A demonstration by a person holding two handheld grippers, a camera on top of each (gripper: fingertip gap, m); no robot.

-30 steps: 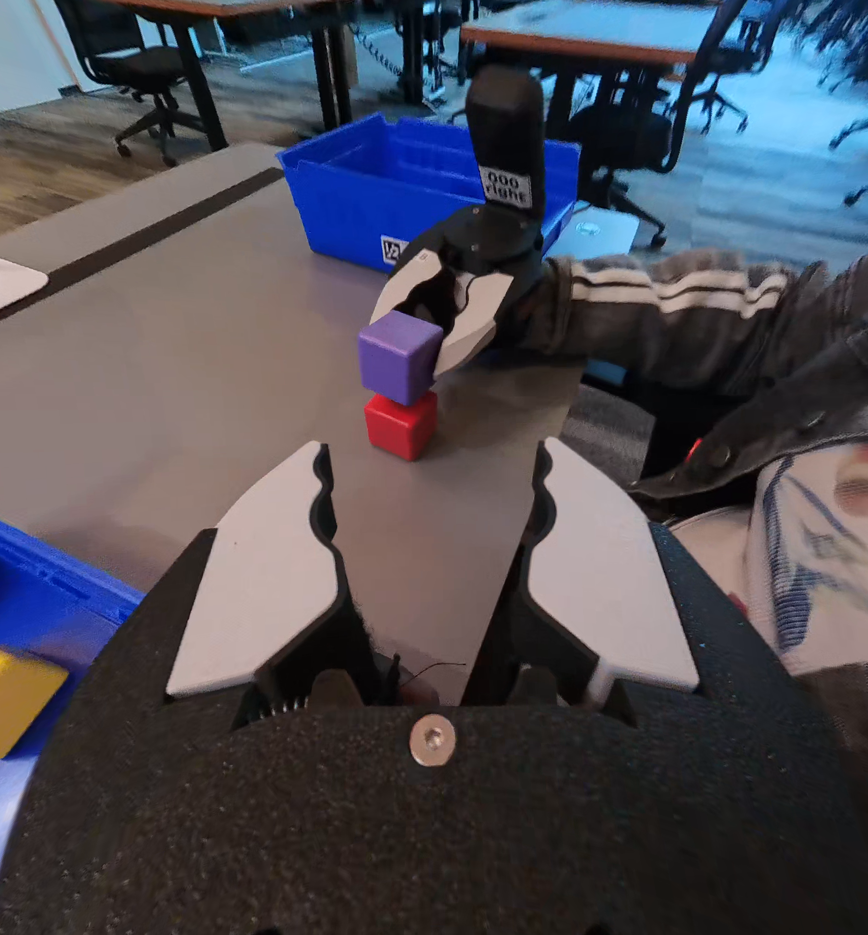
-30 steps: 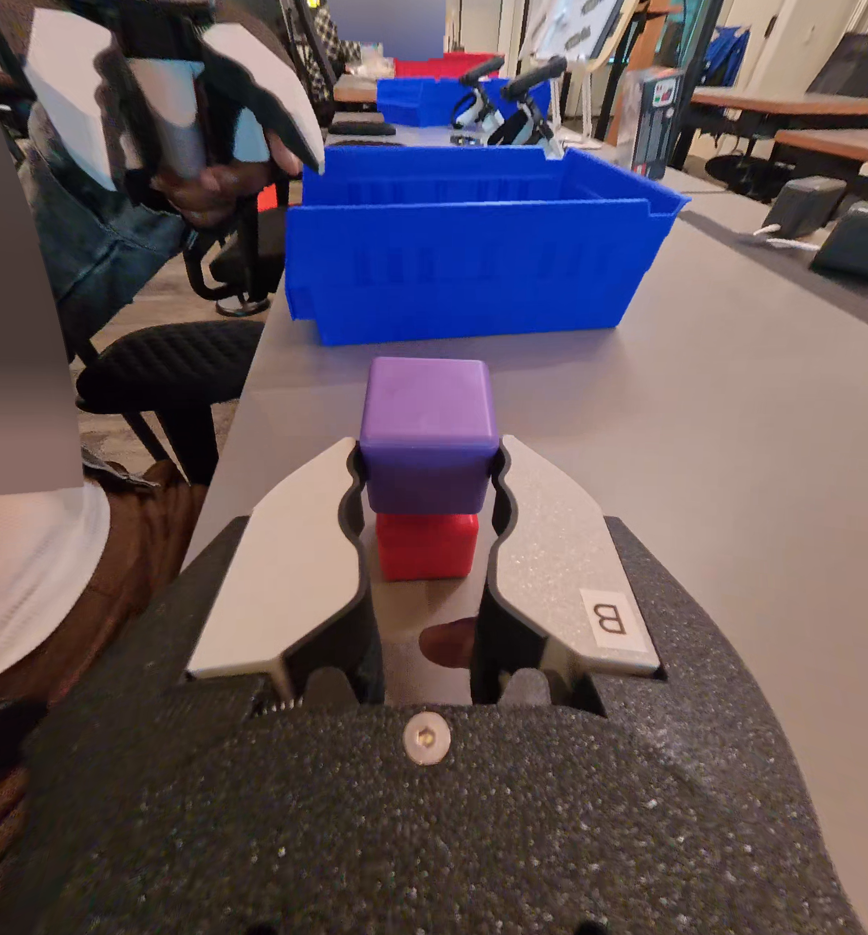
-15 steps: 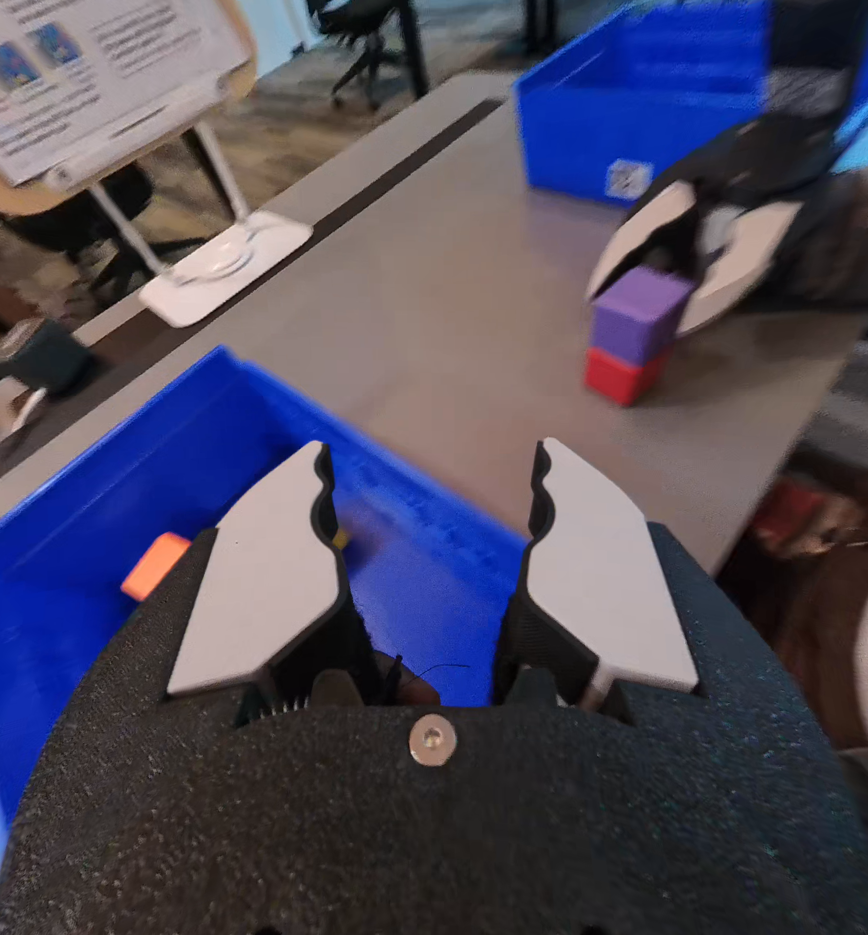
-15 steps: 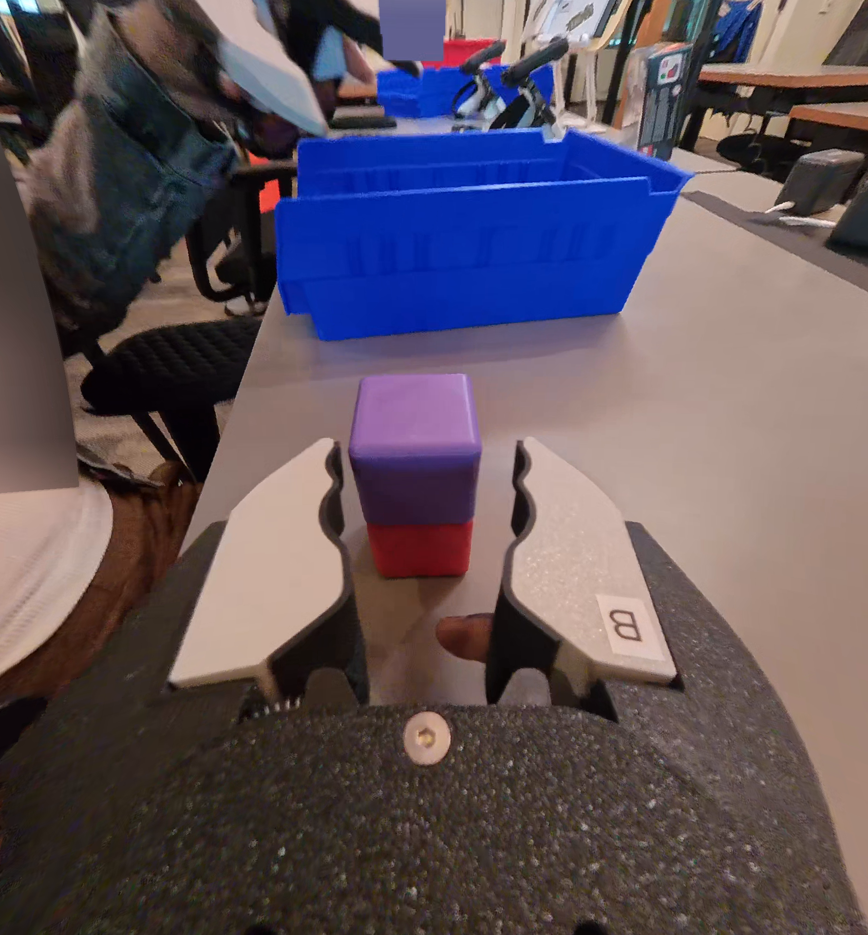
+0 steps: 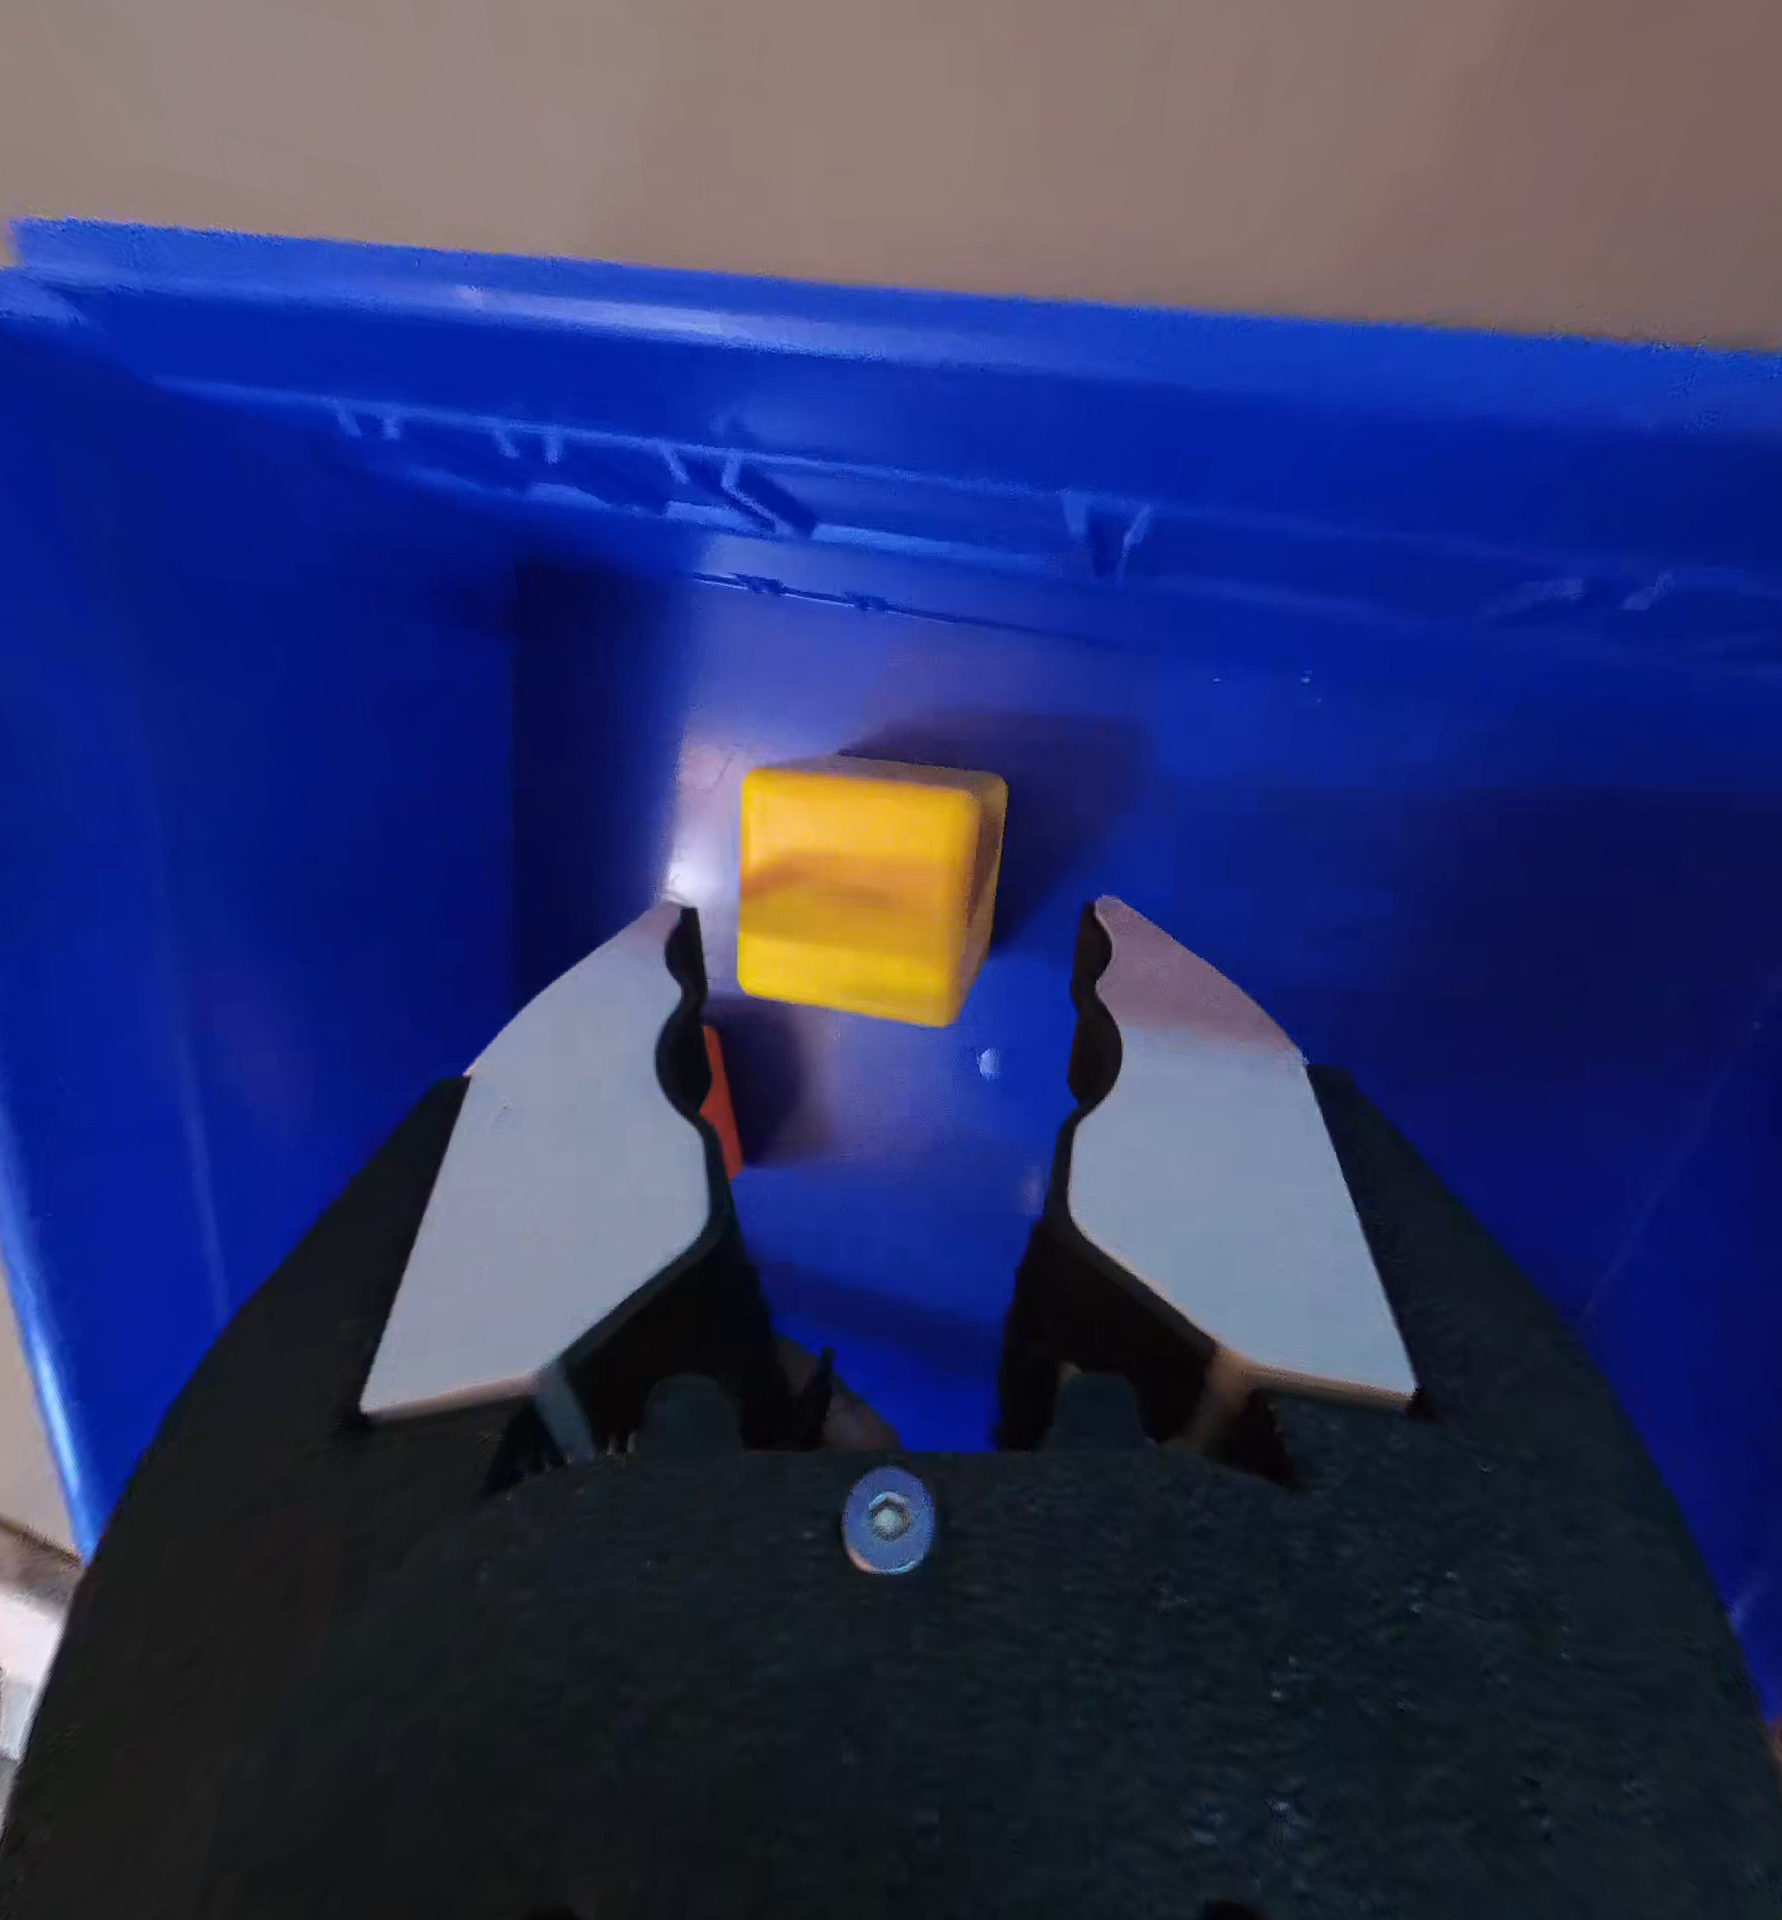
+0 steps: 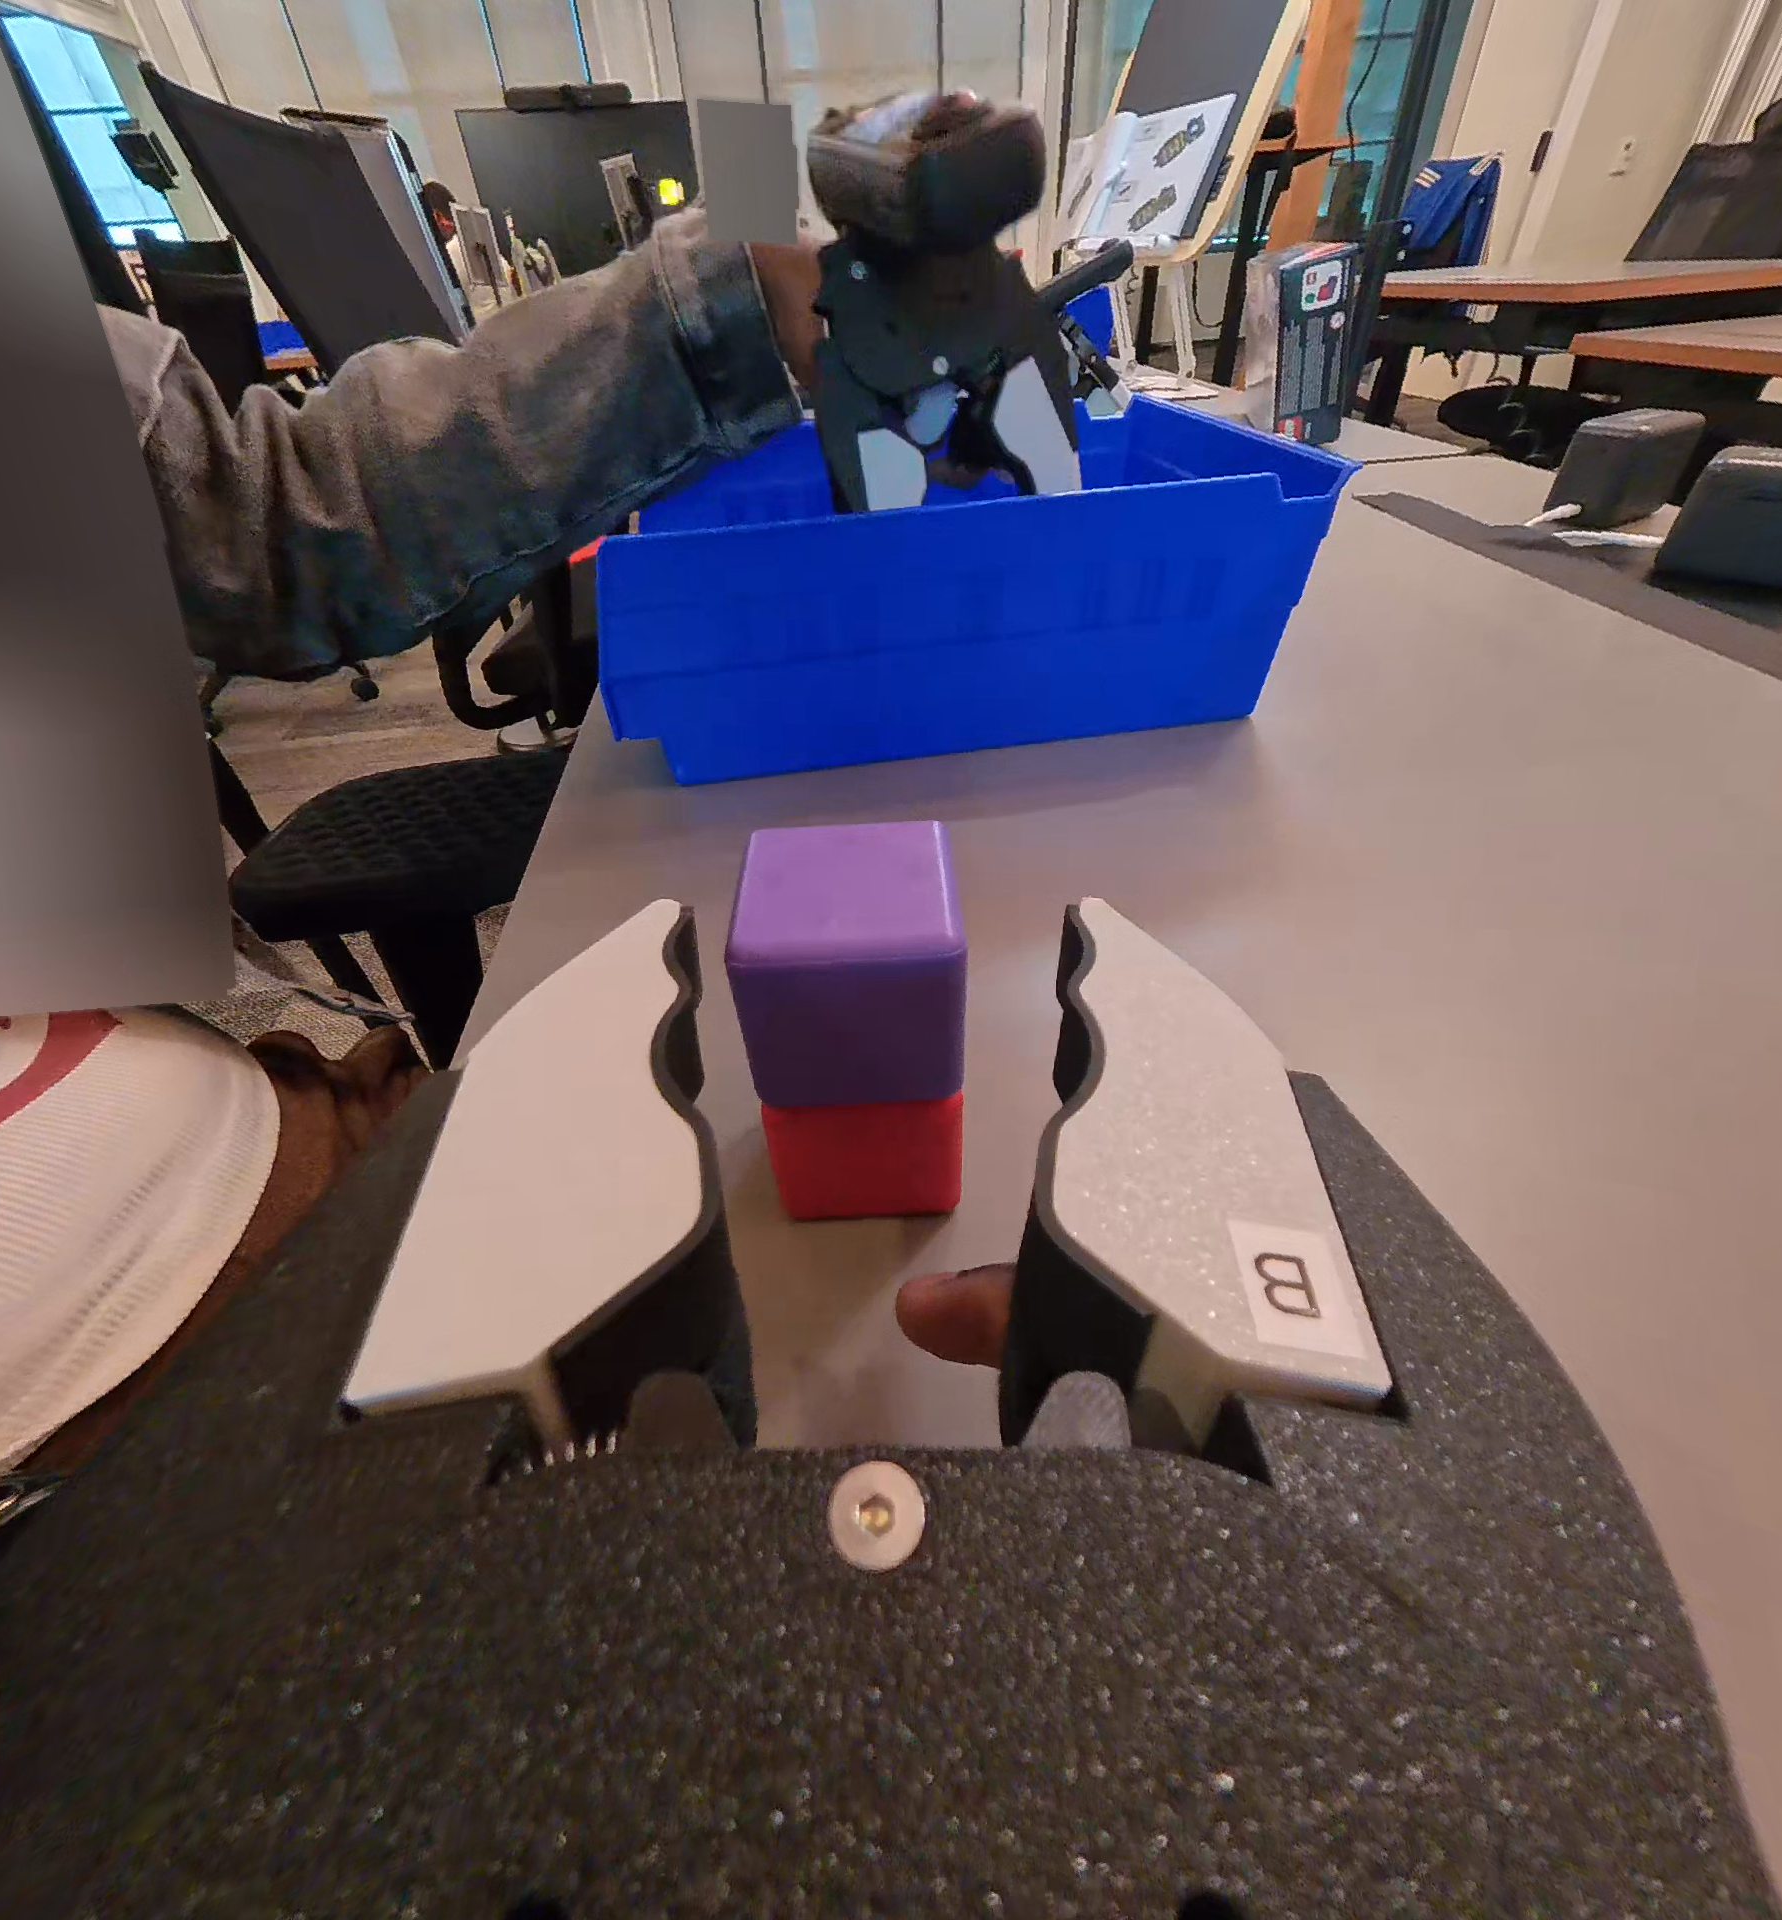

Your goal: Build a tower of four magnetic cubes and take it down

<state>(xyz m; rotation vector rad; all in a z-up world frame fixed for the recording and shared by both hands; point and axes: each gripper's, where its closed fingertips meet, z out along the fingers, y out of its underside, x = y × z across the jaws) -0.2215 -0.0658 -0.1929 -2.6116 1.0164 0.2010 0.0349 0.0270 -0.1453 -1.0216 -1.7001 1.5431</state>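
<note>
The left gripper point(image 5: 887, 935) is hanging down inside the blue bin point(image 5: 243, 831), its two grey fingers spread wide with nothing caught between them. A yellow cube point(image 5: 866, 894) is sitting on the bin's floor just beyond the fingertips, closer to the left finger than the right, and blue floor is showing between the cube and each pad, so neither is touching it. A sliver of an orange cube point(image 5: 718, 1091) is peeking out from behind the inner edge of the left finger; how it is lying is hidden.

Across the grey table point(image 6: 1386, 883), near its left edge, the right gripper point(image 6: 876, 935) is standing open around a short stack: a purple cube point(image 6: 845, 966) is sitting squarely on a red cube point(image 6: 866, 1153), and the red one is resting on the tabletop. The fingers are flanking the stack on both sides, with a clear gap on the right and a thinner one on the left, so the pads are pressing on neither cube. A fingertip of the person's hand point(image 6: 954, 1314) is showing low between the fingers.

Farther along that same edge the bin is standing, with the left gripper dipping into it from a grey sleeve point(image 6: 451, 468)
</note>
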